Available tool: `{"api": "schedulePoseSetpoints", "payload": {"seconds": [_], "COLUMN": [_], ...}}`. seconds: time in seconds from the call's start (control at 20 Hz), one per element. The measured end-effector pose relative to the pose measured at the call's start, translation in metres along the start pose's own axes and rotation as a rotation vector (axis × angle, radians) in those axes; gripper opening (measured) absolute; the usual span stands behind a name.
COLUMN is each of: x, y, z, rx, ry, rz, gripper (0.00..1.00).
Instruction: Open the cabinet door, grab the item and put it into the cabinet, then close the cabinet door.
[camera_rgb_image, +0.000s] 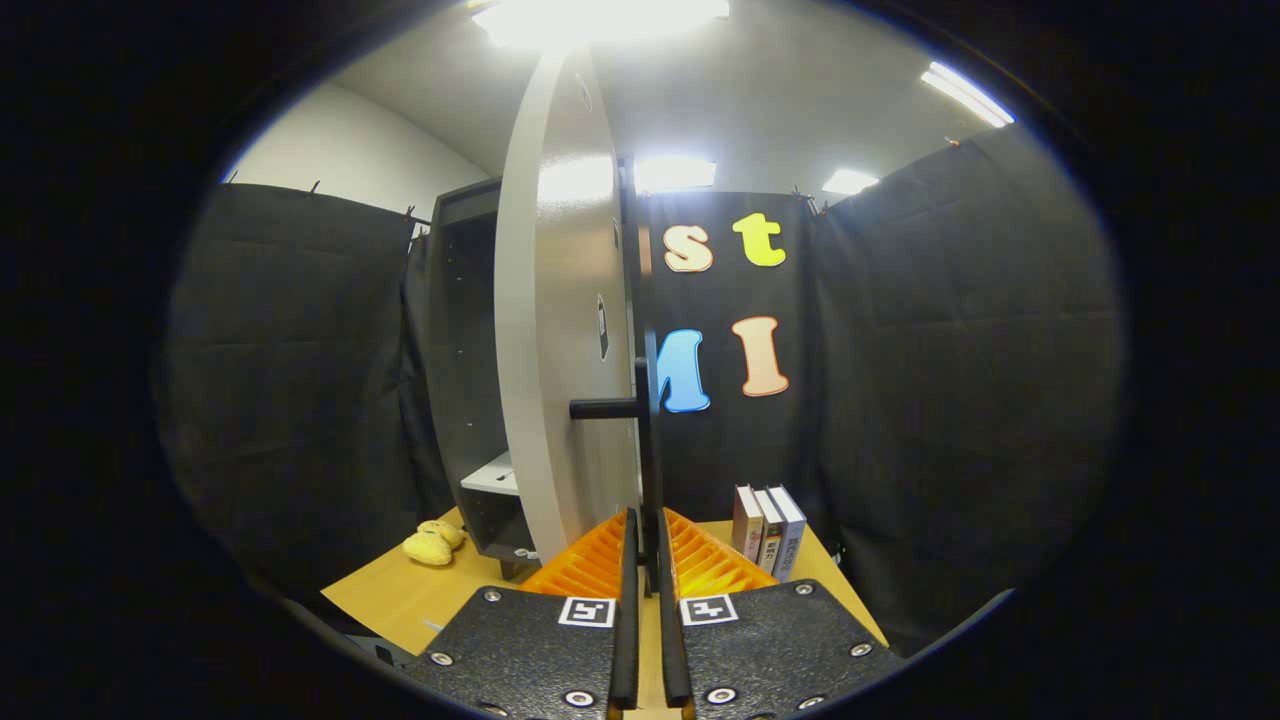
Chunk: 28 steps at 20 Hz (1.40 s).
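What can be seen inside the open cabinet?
Inside the cabinet a dark side wall and one white shelf show, nothing visible on it. The open door covers the rest. The claw is shut on the door handle.

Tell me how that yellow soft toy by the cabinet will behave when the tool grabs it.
The yellow toy looks plush and lumpy, so it will probably squash and flop rather than hold shape. It seems light for its size. It lies flat on the table, unlikely to roll. The tool is shut on the door handle.
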<state>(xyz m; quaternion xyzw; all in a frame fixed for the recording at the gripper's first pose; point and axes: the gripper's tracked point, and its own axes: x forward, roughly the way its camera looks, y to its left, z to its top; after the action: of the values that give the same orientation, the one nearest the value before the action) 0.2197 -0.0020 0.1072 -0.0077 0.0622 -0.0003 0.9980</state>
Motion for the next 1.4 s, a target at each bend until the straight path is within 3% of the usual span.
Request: {"api": "schedulePoseSetpoints", "payload": {"seconds": [0.35, 0.5, 0.6, 0.65, 0.75, 0.95, 1.4], "x": [-0.005, -0.006, -0.003, 0.001, 0.004, 0.013, 0.070], "y": [0.019, 0.042, 0.059, 0.060, 0.066, 0.094, 0.180], "z": [0.024, 0.027, 0.022, 0.017, 0.005, -0.024, -0.135], "rx": [0.056, 0.094, 0.079, 0.059, 0.026, 0.046, 0.066], "ry": [-0.150, -0.195, -0.207, -0.199, -0.179, -0.127, -0.023], "rz": [0.014, 0.053, 0.097, 0.107, 0.116, 0.149, 0.201], "gripper": [0.09, 0.20, 0.43, 0.66, 0.93, 0.94, 0.94]}}
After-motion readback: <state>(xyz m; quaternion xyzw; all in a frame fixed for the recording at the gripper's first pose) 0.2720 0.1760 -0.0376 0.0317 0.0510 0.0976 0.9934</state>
